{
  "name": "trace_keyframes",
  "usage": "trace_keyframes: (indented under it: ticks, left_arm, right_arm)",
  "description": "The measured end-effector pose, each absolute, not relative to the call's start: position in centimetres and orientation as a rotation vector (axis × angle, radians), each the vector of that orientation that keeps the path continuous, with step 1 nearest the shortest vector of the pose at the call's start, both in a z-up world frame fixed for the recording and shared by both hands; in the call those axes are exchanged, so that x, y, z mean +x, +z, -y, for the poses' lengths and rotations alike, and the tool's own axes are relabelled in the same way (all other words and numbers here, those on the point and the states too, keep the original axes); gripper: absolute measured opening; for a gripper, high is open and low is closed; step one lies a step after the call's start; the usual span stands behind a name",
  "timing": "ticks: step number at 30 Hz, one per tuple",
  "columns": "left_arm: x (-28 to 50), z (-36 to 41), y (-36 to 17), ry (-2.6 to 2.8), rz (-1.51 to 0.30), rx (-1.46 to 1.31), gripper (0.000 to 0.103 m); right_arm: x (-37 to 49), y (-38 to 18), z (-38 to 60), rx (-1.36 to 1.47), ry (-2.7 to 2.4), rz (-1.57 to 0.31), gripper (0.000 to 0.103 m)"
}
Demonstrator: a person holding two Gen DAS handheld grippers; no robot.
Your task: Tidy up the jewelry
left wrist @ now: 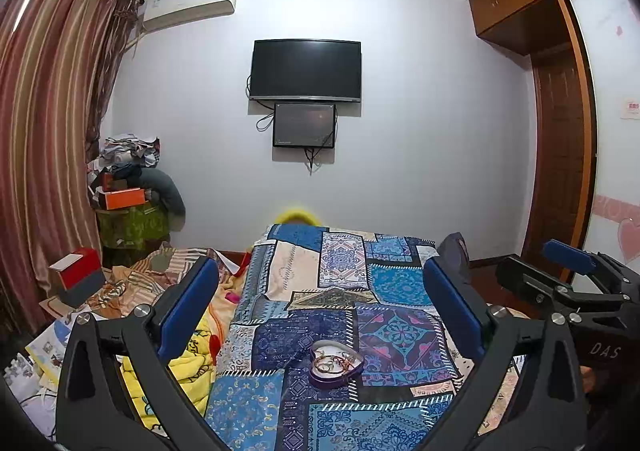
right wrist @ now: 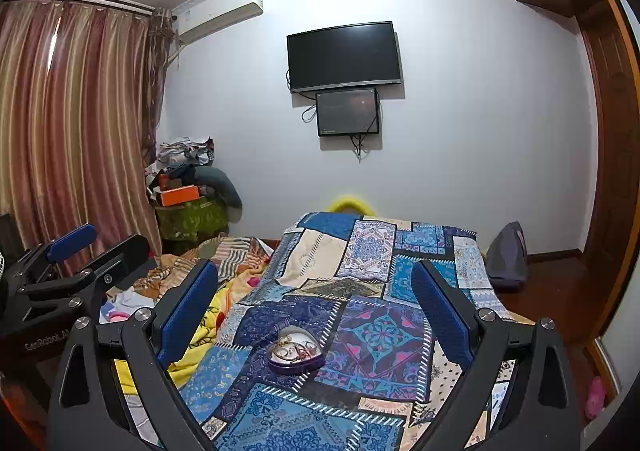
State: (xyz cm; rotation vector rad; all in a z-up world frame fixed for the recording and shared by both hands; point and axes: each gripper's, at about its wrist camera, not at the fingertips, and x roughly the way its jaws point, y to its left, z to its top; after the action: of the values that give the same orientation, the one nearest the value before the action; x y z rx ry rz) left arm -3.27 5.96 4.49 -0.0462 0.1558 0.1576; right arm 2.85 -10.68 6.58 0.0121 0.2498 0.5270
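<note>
A purple heart-shaped tin [left wrist: 336, 367] sits open on the blue patchwork cloth [left wrist: 396, 279]. It holds several gold rings and chains [left wrist: 332, 362]. My left gripper [left wrist: 320, 315] is open and empty, held above and behind the tin. The tin also shows in the right wrist view [right wrist: 296, 356], with jewelry inside [right wrist: 294, 349]. My right gripper [right wrist: 314, 311] is open and empty, also above the tin. Each gripper shows at the edge of the other's view: the right one [left wrist: 568, 263] and the left one [right wrist: 72, 243].
The patchwork cloth covers a bed [right wrist: 360, 251]. Left of it lie a yellow blanket [left wrist: 188, 363], striped bedding [left wrist: 160, 271], a red and white box [left wrist: 76, 275] and papers [left wrist: 44, 351]. A cluttered stand [left wrist: 128, 211], curtains [left wrist: 48, 131] and a wall television [left wrist: 306, 69] lie beyond.
</note>
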Motion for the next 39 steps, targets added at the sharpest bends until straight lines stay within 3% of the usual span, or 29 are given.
trace_keyframes:
  ticks: [39]
  left_arm:
    - [-2.31, -6.47, 3.70, 0.136, -0.186, -0.070, 0.103]
  right_arm:
    - [3.22, 6.84, 10.91, 0.022, 0.524, -0.258, 0.096]
